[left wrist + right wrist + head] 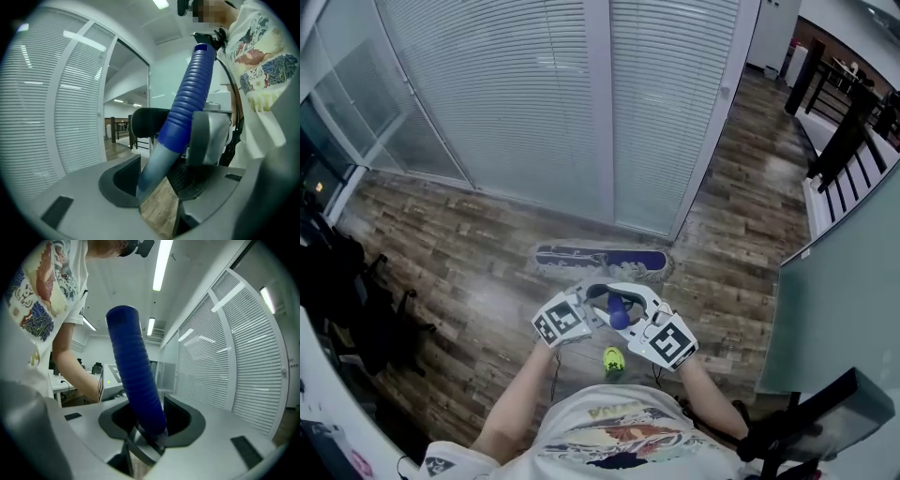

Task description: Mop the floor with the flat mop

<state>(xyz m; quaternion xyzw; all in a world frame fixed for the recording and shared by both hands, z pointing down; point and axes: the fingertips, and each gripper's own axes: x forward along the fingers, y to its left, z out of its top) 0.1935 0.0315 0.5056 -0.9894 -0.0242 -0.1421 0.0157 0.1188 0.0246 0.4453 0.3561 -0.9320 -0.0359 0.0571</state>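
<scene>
The left gripper (598,302) and the right gripper (639,309) face each other, each with its jaws clenched on the flat mop's blue ribbed handle (619,311), while the mop head (600,260) lies flat on the wooden floor (469,253) just ahead, near the blinds (516,94).
</scene>
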